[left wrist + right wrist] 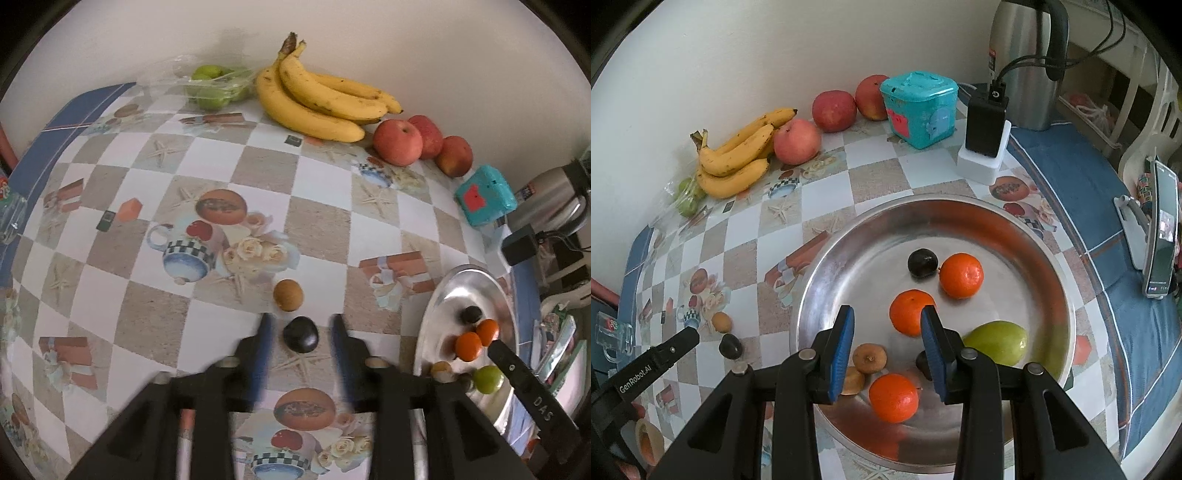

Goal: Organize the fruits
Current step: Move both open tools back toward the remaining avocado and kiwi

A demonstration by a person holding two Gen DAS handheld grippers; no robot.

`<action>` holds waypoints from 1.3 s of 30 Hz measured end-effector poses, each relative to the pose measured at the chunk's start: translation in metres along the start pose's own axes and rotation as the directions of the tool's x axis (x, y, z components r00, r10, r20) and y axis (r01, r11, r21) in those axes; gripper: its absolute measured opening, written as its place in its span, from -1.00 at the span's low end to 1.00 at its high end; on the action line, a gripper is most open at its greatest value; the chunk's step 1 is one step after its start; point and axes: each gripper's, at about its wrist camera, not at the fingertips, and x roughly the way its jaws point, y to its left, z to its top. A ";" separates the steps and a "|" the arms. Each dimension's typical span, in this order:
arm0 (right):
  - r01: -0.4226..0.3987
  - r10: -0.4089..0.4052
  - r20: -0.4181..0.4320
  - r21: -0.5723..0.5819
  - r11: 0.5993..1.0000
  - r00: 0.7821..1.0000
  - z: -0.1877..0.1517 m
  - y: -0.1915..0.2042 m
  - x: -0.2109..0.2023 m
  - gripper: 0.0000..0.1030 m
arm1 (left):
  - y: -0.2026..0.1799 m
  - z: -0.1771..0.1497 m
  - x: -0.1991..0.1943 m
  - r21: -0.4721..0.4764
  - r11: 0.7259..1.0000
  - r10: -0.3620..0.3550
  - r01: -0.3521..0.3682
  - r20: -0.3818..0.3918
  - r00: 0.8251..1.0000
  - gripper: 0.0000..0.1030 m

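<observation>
Left gripper (300,325) wide open around dark plum (300,334) mid-tablecloth, needs closing next; right gripper (887,315) open, empty, over steel tray (812,280) w/ tangerines.

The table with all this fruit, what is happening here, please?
A person is sorting fruit with two handheld claws. The left claw is open around a dark plum on the tablecloth, next to a small brown fruit. The right claw hangs open and empty over the metal tray, which already holds three oranges, a green fruit and a few small ones.
</observation>
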 end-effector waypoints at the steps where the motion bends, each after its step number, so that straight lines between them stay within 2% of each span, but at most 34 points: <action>1: -0.002 0.002 -0.005 0.002 1.000 1.000 0.000 0.000 0.001 -0.17 | 0.000 0.000 0.001 -0.001 1.000 0.009 -0.009 -0.002 1.000 0.46; 2: 0.002 -0.002 -0.002 0.000 1.000 1.000 -0.001 0.000 0.002 0.12 | 0.001 -0.001 0.002 -0.006 1.000 0.020 -0.021 -0.002 1.000 0.50; 4: 0.002 -0.002 -0.003 0.003 1.000 1.000 -0.002 -0.001 0.004 0.42 | 0.004 -0.001 0.003 -0.014 0.999 0.029 -0.029 -0.010 1.000 0.50; 8: 0.000 0.000 0.001 0.003 1.000 1.000 -0.002 -0.001 0.005 0.44 | 0.007 -0.002 0.007 -0.015 0.997 0.077 -0.077 -0.020 0.997 0.71; 11: 0.009 -0.009 0.000 -0.002 1.000 1.000 -0.003 -0.001 0.006 0.45 | 0.010 -0.003 0.009 -0.022 0.995 0.098 -0.098 -0.020 0.995 0.74; 12: 0.010 -0.010 0.001 -0.002 1.000 1.000 -0.003 -0.001 0.006 0.45 | 0.012 -0.003 0.010 -0.027 0.995 0.098 -0.099 -0.024 0.995 0.84; 13: 0.012 -0.012 0.002 -0.003 1.000 1.000 -0.002 -0.001 0.006 0.52 | 0.013 -0.003 0.011 -0.032 0.994 0.100 -0.100 -0.027 0.995 0.91; 14: 0.014 -0.014 0.004 -0.006 1.000 1.000 -0.002 -0.001 0.006 0.74 | 0.014 -0.003 0.012 -0.037 0.994 0.103 -0.104 -0.030 0.994 1.00; 16: 0.021 -0.020 0.013 -0.012 1.000 1.000 -0.002 -0.001 0.006 0.85 | 0.016 -0.004 0.013 -0.046 0.992 0.117 -0.118 -0.029 0.993 1.00; 29: 0.025 -0.024 0.026 -0.032 0.999 0.999 -0.003 0.003 0.007 0.86 | 0.020 -0.004 0.015 -0.040 0.987 0.152 -0.153 -0.036 0.988 1.00; 35: 0.017 -0.015 0.017 -0.094 0.995 1.000 -0.005 0.019 0.009 0.85 | 0.029 0.000 0.009 -0.013 0.983 0.181 -0.182 -0.017 0.983 1.00; 39: -0.010 0.013 0.018 -0.140 0.990 1.000 -0.007 0.036 0.010 0.86 | 0.041 0.002 0.003 0.013 0.969 0.248 -0.248 0.008 0.969 1.00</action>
